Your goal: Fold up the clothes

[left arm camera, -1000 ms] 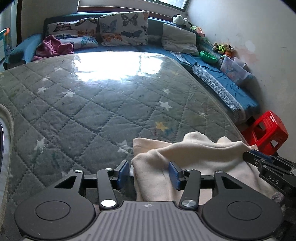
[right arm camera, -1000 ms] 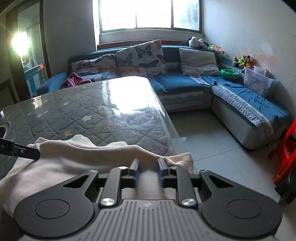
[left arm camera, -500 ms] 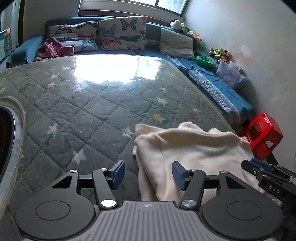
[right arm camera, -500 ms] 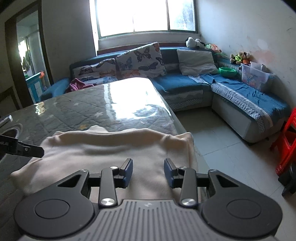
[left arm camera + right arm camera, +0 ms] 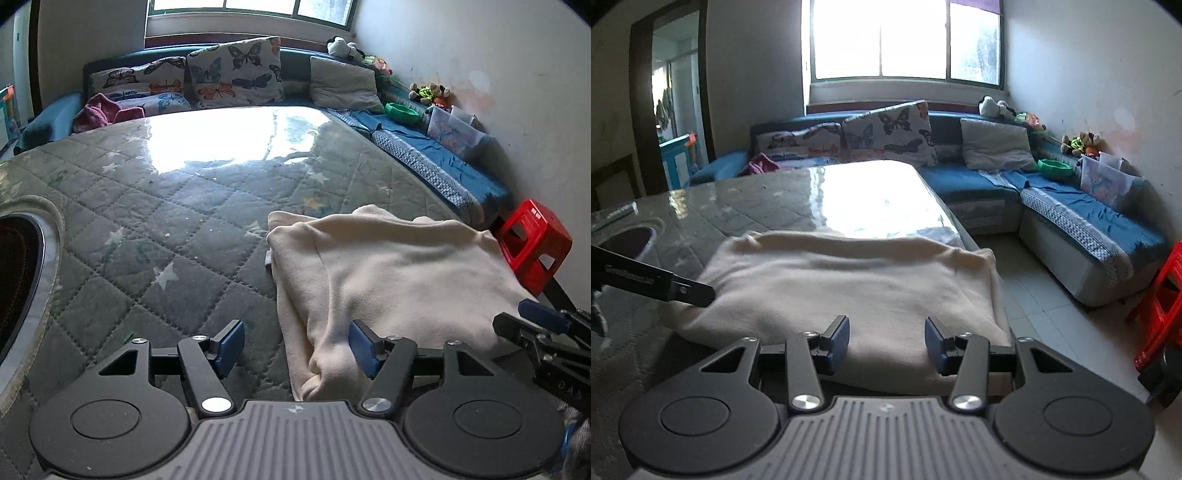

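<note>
A cream folded garment (image 5: 388, 273) lies flat on the quilted table cover near the table's right corner; it also shows in the right wrist view (image 5: 849, 280). My left gripper (image 5: 297, 349) is open over the garment's near left edge, holding nothing. My right gripper (image 5: 886, 343) is open just above the garment's near edge, empty. The right gripper's fingertips (image 5: 532, 321) show at the right of the left wrist view; the left gripper's finger (image 5: 665, 286) shows at the left of the right wrist view.
The grey star-quilted table (image 5: 166, 206) has a round dark opening (image 5: 18, 277) at the left. A blue corner sofa (image 5: 1071, 206) with butterfly cushions (image 5: 886, 133) runs behind and right. A red stool (image 5: 535, 247) stands off the table's right edge.
Both grippers opened and let go of the garment, which now lies flat and folded. Both have pulled back and risen a little from it.
</note>
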Available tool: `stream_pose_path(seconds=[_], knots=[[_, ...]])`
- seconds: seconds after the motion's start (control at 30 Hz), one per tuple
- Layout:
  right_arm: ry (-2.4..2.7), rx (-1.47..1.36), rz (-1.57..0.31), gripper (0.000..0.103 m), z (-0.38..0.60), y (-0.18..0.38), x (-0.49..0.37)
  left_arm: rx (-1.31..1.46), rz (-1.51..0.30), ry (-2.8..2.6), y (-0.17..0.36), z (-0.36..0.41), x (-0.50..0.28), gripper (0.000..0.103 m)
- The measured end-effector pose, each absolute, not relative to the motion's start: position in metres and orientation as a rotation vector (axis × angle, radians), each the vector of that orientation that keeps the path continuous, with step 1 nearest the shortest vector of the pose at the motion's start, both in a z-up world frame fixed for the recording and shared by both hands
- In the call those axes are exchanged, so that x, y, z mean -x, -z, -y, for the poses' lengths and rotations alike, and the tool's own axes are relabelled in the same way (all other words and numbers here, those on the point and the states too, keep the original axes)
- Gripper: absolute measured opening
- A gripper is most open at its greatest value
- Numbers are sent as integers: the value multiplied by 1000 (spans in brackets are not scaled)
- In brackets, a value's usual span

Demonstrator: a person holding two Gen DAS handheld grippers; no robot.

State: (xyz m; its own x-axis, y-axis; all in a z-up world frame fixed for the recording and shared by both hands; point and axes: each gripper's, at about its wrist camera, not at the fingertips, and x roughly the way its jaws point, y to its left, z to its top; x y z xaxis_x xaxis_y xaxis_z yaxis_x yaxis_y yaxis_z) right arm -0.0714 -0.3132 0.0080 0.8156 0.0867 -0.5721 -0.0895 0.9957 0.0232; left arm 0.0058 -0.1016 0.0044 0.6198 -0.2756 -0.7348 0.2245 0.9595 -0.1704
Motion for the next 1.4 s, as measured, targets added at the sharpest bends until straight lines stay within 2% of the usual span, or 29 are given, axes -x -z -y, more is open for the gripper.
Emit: stream_pose_path(seconds=[0.3, 0.57, 0.9, 1.0, 1.4], knots=[[-102, -9, -607, 51, 303, -6, 85, 85, -846, 292, -9, 97, 13, 75], [-93, -37, -617, 63, 299, -4, 102, 94, -842, 292, -9, 90, 31, 87], [-87, -40, -622, 72, 287, -6, 120, 87, -818, 315, -8, 81, 57, 99], [-89, -38, -621, 78, 282, -6, 125, 85, -802, 332, -10, 80, 65, 102], [-91, -39, -619, 85, 267, -7, 144, 118, -762, 358, -14, 67, 85, 103]])
